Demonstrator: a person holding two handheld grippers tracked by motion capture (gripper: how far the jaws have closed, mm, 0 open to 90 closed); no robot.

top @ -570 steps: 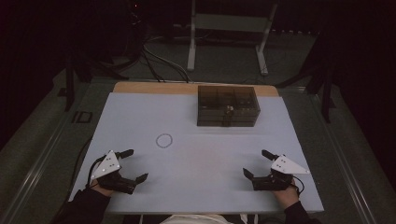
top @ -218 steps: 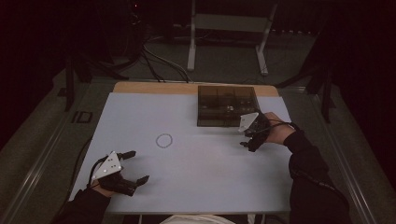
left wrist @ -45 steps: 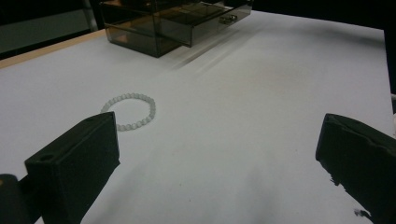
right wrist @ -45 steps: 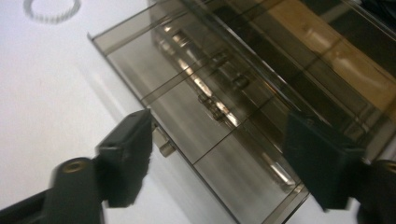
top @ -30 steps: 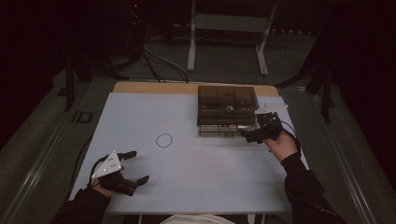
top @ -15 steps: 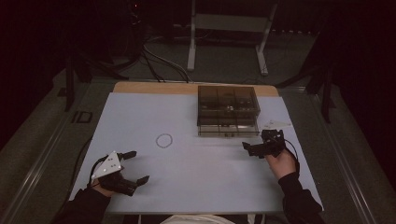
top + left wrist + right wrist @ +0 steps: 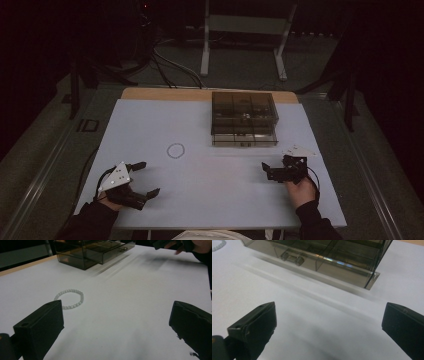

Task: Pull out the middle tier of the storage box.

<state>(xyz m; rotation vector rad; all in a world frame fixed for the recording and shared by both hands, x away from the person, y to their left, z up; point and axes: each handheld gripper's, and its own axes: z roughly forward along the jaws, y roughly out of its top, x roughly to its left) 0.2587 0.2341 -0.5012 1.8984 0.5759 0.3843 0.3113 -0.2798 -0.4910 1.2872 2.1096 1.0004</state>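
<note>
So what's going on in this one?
A person at a white table holds a gripper in each hand. The smoky clear drawer box has its bottom drawer slid out, and the right gripper sits open and empty in front of it. The left gripper rests open near the table's front edge, with a white bead bracelet lying untouched ahead of it.

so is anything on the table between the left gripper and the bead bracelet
Nothing visible is. The left gripper sits open near the table's front edge, and only bare white surface lies between its jaws and the bracelet. The drawer box stands farther back and to the right, off that line.
</note>
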